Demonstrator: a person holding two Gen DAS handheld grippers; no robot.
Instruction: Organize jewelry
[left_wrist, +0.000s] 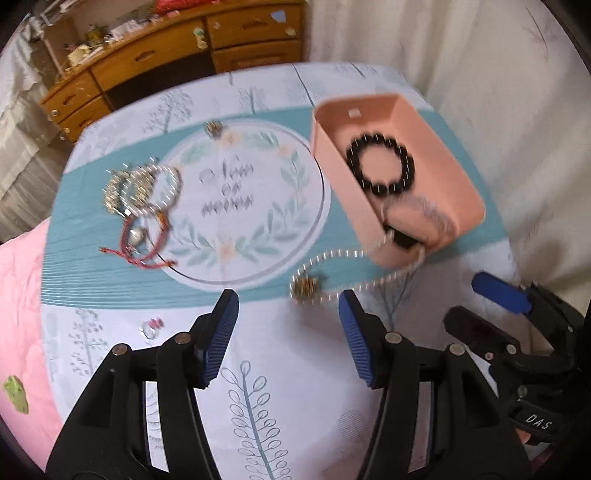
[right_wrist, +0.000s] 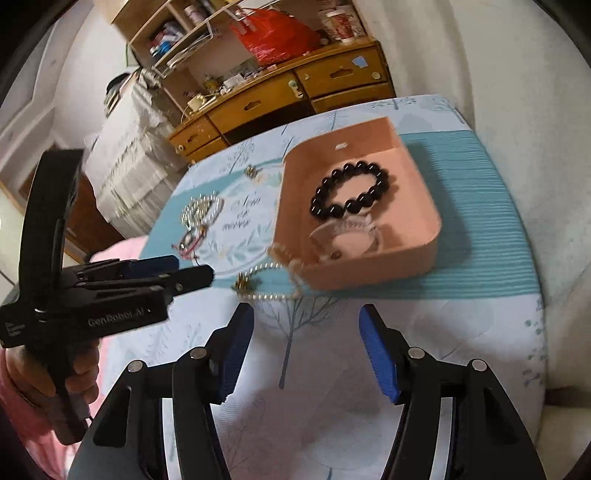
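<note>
A pink box (left_wrist: 332, 173) (right_wrist: 369, 273) sits on the patterned tablecloth and holds a black bead bracelet (left_wrist: 380, 168) (right_wrist: 351, 195) and a pale bangle (right_wrist: 343, 236). A pearl necklace (left_wrist: 332, 254) (right_wrist: 273, 269) hangs over the box's near corner onto the cloth, its gold pendant (left_wrist: 306, 288) (right_wrist: 242, 284) lying just ahead of my fingers. More jewelry (left_wrist: 140, 188) is piled at the left, with a red cord bracelet (left_wrist: 144, 236) beside it. My left gripper (left_wrist: 288, 299) (right_wrist: 194, 269) is open and empty, just short of the pendant. My right gripper (right_wrist: 306, 314) (left_wrist: 461, 297) is open and empty, near the box's front.
A small ring (left_wrist: 151, 326) lies on the cloth near my left fingers, and a small gold piece (left_wrist: 213, 128) lies at the far side. A pink blanket (left_wrist: 22, 295) borders the table on the left. A wooden dresser (left_wrist: 166, 62) stands behind. A hand (right_wrist: 81, 376) grips the left tool.
</note>
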